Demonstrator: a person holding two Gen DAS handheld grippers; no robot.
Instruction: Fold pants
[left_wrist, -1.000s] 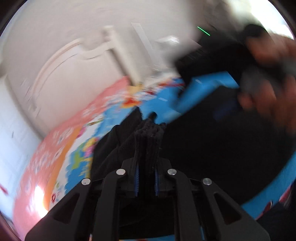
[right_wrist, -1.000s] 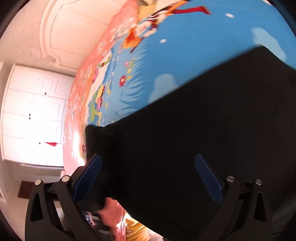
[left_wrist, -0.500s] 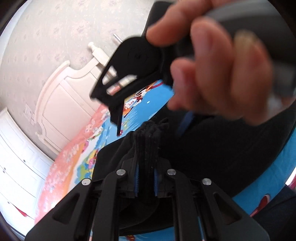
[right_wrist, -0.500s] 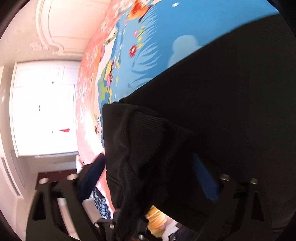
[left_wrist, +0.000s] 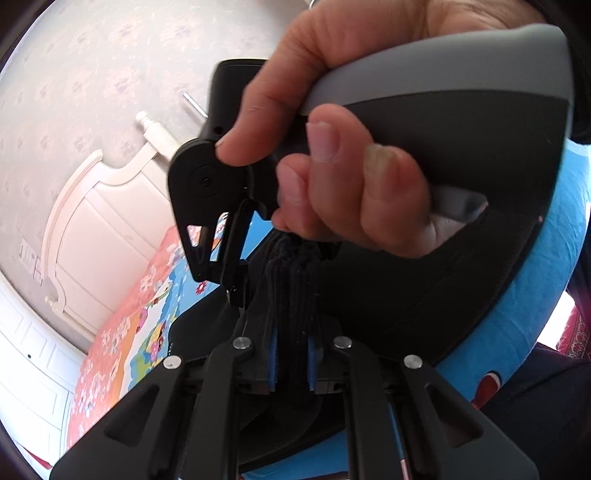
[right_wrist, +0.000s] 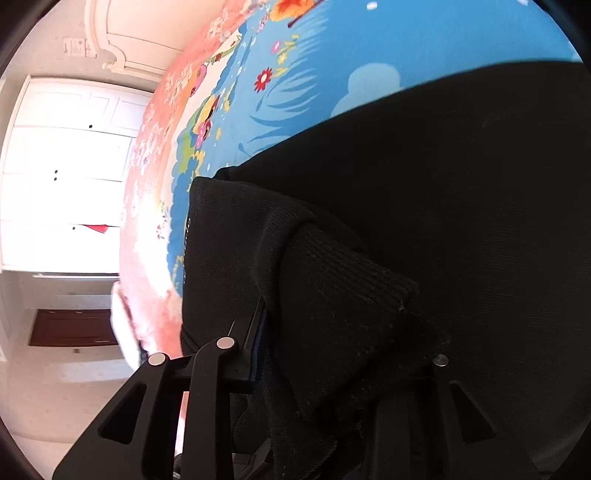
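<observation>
While the pants (left_wrist: 424, 295) are pinched by the left gripper (left_wrist: 291, 354), the right gripper (right_wrist: 332, 354) is crossed just above, clamped on their ribbed cuff (right_wrist: 332, 306).

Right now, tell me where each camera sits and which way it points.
Left wrist: sits on the left gripper, facing along the bed toward the white headboard; its gripper is shut on the black pants, and the person's right hand fills the view.
Right wrist: sits on the right gripper, facing across the cartoon bedsheet toward white cupboards; ribbed fabric drapes over its fingers.
Shared: pants, bedsheet, headboard.
</observation>
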